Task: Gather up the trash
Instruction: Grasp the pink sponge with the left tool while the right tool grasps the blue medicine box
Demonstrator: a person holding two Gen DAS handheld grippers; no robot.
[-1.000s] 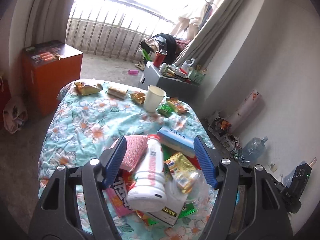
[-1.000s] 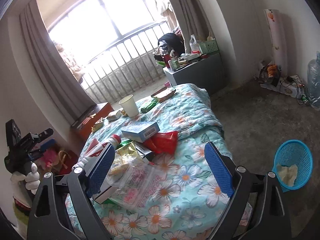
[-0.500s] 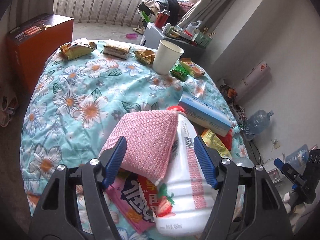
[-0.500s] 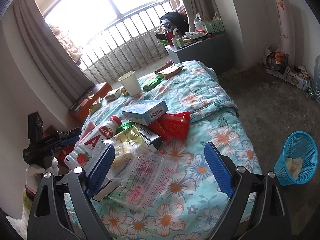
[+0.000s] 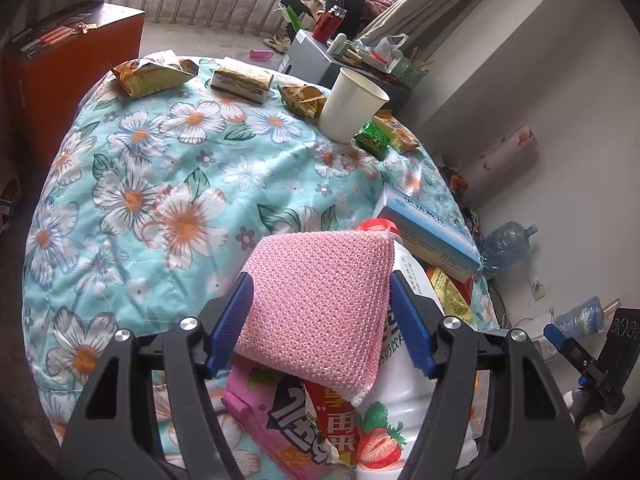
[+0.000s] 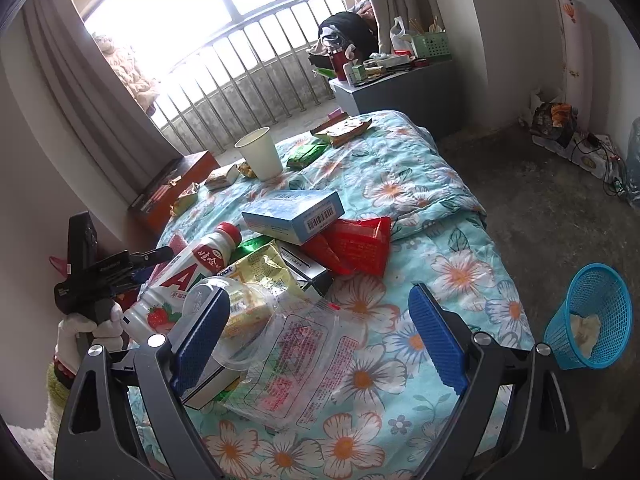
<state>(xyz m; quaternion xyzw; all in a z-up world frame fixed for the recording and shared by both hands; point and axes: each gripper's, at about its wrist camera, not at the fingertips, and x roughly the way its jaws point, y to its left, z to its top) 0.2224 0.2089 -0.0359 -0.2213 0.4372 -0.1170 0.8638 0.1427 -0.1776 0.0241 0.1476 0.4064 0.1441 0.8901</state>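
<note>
A pile of trash lies on the floral quilt [image 5: 160, 184]. On top, a pink mesh sponge [image 5: 316, 312] rests on a white strawberry-drink bottle [image 5: 400, 412]. My left gripper [image 5: 320, 280] is open, with the sponge between its blue pads and no visible squeeze. Under the sponge is a pink snack wrapper [image 5: 276, 412]. My right gripper [image 6: 320, 296] stands open over a clear plastic bag [image 6: 308, 364] and a clear cup [image 6: 244, 308]. The bottle [image 6: 184, 276], a yellow packet [image 6: 264, 268], a red wrapper [image 6: 356, 244] and a blue-white box [image 6: 296, 214] lie beyond it.
A blue mesh basket [image 6: 592, 320] with white paper inside stands on the floor to the right of the bed. A paper cup [image 5: 352, 104] and several snack packets sit at the quilt's far end. An orange cabinet [image 5: 68, 72] and a grey cabinet [image 6: 400, 88] flank it.
My left gripper has come down and forward onto the pile, so the pink sponge now sits between its pads. My right gripper has edged closer over the plastic bag. Neither jaw width has changed.
</note>
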